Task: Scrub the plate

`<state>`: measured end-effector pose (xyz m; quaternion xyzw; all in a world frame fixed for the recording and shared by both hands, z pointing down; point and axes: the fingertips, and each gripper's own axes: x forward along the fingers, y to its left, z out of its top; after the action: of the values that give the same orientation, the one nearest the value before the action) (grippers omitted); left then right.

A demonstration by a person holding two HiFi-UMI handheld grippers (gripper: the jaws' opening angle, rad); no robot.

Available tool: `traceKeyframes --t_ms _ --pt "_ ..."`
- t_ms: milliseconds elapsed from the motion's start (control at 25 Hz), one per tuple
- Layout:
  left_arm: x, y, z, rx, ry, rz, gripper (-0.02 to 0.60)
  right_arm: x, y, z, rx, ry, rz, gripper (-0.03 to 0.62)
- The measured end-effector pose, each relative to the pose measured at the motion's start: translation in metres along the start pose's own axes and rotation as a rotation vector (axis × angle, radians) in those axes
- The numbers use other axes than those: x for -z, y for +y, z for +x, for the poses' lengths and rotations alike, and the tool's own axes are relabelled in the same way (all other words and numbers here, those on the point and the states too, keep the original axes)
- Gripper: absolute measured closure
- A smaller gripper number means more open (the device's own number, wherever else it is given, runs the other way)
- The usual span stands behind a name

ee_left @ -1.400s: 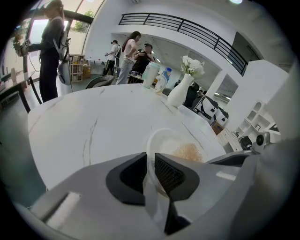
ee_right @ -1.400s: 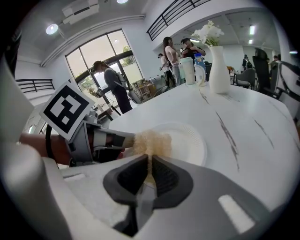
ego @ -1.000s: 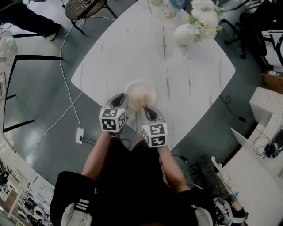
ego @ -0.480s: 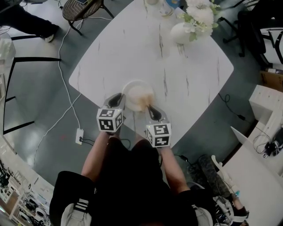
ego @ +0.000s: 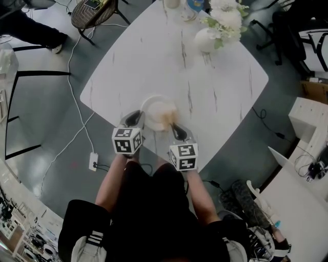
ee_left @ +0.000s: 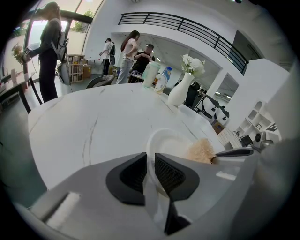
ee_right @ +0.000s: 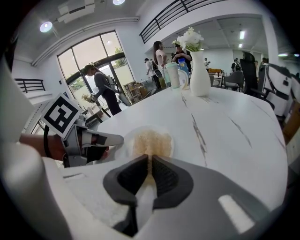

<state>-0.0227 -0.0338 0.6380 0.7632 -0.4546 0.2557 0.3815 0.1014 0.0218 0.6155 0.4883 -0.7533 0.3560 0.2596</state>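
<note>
A white plate lies near the front edge of the white marbled table. My left gripper is shut on the plate's near left rim; in the left gripper view the thin rim stands pinched between the dark pads. A tan sponge rests on the plate's right half. My right gripper is shut on the sponge's near end, and the sponge spreads over the plate beyond the jaws. The left gripper reaches in from the left of that view.
A white vase of flowers and some bottles stand at the table's far corner. A chair, a white cable and a power strip are on the grey floor at left. White desks stand at right.
The right gripper has shifted slightly toward the plate's near right with the sponge. The left gripper keeps its hold on the rim, and the plate has stayed where it was.
</note>
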Motion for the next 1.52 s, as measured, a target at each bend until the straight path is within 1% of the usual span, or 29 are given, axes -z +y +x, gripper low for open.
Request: traceKeyframes --t_ms 320,480,520,600,640,720,960,1040,1240,1400,1520 --pt "0.0 0.0 0.001 0.001 -0.002 -0.001 0.518 -0.005 0.002 -0.002 -0.005 -0.028 0.012 0.565" --pt "-0.001 -0.002 0.001 0.019 -0.005 -0.011 0.514 -0.009 0.003 -0.003 -0.002 -0.037 0.012 0.565" --pt "-0.002 -0.003 0.001 0.028 -0.006 -0.022 0.501 -0.01 0.003 -0.004 -0.002 -0.037 0.011 0.565" --pt "-0.003 -0.007 0.002 0.051 -0.005 -0.042 0.401 -0.012 0.003 -0.005 0.0 -0.038 0.009 0.565" --pt "-0.003 -0.009 0.002 0.058 -0.003 -0.044 0.377 -0.013 0.003 -0.005 0.001 -0.041 0.009 0.565" --pt "-0.003 -0.011 0.002 0.061 0.0 -0.039 0.365 -0.015 0.004 -0.006 0.004 -0.045 0.008 0.565" --pt "-0.009 -0.012 -0.001 0.069 -0.007 -0.028 0.365 -0.023 0.006 -0.012 0.012 -0.069 0.006 0.565" --pt "-0.011 -0.014 -0.005 0.075 -0.009 -0.013 0.376 -0.025 0.006 -0.016 0.018 -0.074 0.007 0.565" --pt "-0.022 -0.017 -0.017 0.064 -0.029 0.045 0.451 -0.035 0.004 -0.024 0.035 -0.105 0.005 0.565" --pt "-0.036 -0.021 -0.038 0.045 -0.071 0.121 0.519 -0.049 0.006 -0.037 0.051 -0.154 -0.001 0.565" --pt "-0.05 -0.023 -0.054 0.044 -0.108 0.157 0.565 -0.059 0.009 -0.049 0.077 -0.2 0.001 0.565"
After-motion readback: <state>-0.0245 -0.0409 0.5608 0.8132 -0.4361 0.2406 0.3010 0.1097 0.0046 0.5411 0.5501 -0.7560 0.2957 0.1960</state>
